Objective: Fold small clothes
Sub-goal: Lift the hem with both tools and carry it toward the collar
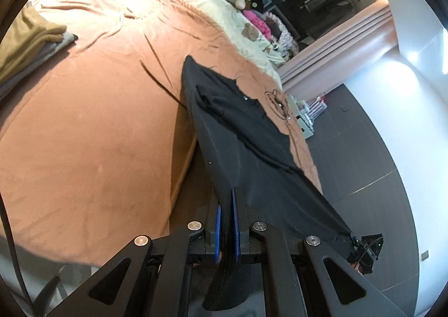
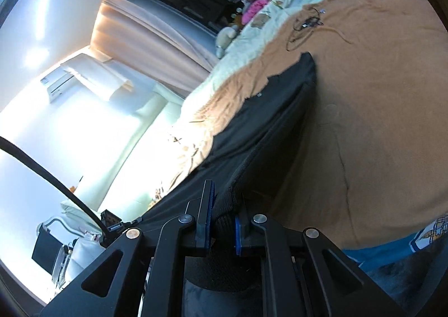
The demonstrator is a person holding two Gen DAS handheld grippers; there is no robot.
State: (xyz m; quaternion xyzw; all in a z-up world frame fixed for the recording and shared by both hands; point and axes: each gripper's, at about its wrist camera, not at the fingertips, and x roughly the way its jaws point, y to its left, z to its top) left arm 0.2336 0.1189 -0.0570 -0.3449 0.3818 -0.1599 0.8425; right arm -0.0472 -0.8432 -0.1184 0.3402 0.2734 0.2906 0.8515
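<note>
Left wrist view: the left gripper (image 1: 227, 205) has its fingers clamped on the ribbed hem of a black shirt (image 1: 246, 132), with the knit edge bunched between the blue pads (image 1: 236, 221). From there the shirt stretches taut, with its far end lying on the bed (image 1: 92, 109), which has an orange-brown cover. The other hem corner runs off to the right gripper (image 1: 364, 249) at the lower right edge. A stack of folded clothes (image 1: 30, 39) sits at the far left of the bed, well apart from the shirt. A thin black cord (image 1: 277, 101) lies in a loose tangle just beside the shirt's far end.

Right wrist view: the right gripper (image 2: 224, 205) is pinched shut on the ribbed hem too. The picture's kinda blurry, but the shirt (image 2: 260, 120) looks lifted off the bed (image 2: 378, 120) on the near side. The left gripper (image 2: 112, 221) shows small at the lower left.
</note>
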